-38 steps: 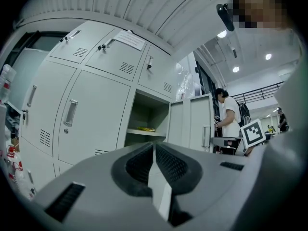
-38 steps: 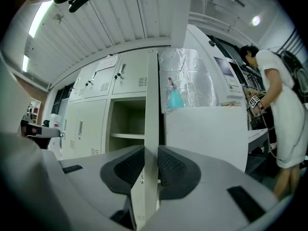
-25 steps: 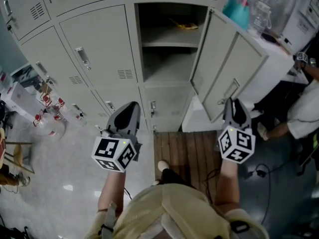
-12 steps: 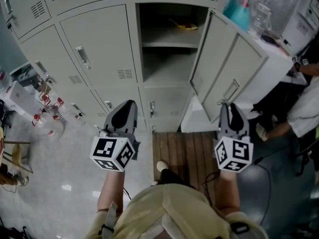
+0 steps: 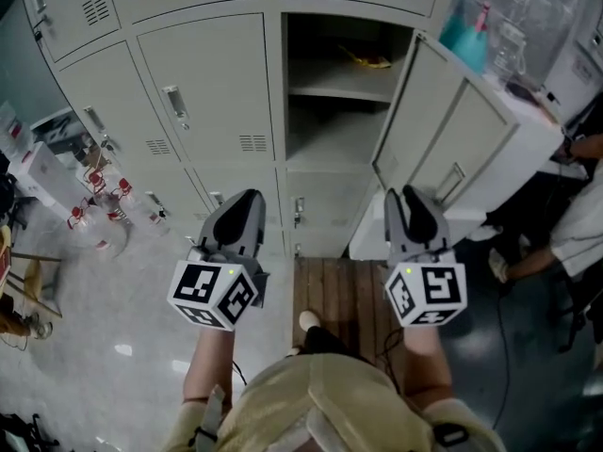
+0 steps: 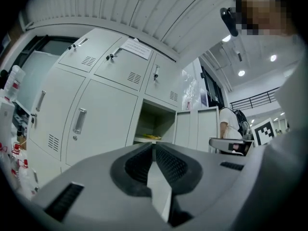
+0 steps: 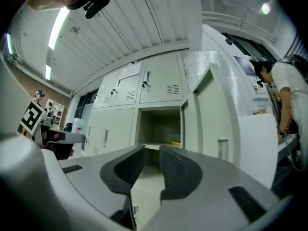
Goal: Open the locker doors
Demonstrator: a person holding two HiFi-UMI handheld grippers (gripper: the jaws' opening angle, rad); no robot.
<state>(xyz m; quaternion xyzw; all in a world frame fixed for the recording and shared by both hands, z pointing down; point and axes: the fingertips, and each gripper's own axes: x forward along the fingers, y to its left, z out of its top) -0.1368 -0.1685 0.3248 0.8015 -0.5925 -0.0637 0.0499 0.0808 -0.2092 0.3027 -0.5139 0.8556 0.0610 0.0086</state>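
Observation:
A bank of pale grey lockers fills the head view. One middle locker (image 5: 330,111) stands open, its door (image 5: 443,139) swung out to the right, and a yellow thing (image 5: 369,60) lies on its upper shelf. The door to its left (image 5: 212,92) is closed and has a metal handle (image 5: 176,106). My left gripper (image 5: 240,217) is shut and empty, level, in front of the lower closed lockers. My right gripper (image 5: 410,201) is open and empty, just left of the open door's lower edge. The right gripper view faces the open compartment (image 7: 159,126).
Bottles with red labels (image 5: 94,196) stand on the floor at left. A wooden board (image 5: 344,290) lies under my feet. A white cabinet (image 5: 509,149) with a teal bottle (image 5: 466,26) stands behind the open door. A person (image 5: 579,224) is at the right edge.
My right gripper has moved left, away from the open door's handle, and now points at the open locker. The left gripper rose slightly. The door stays open.

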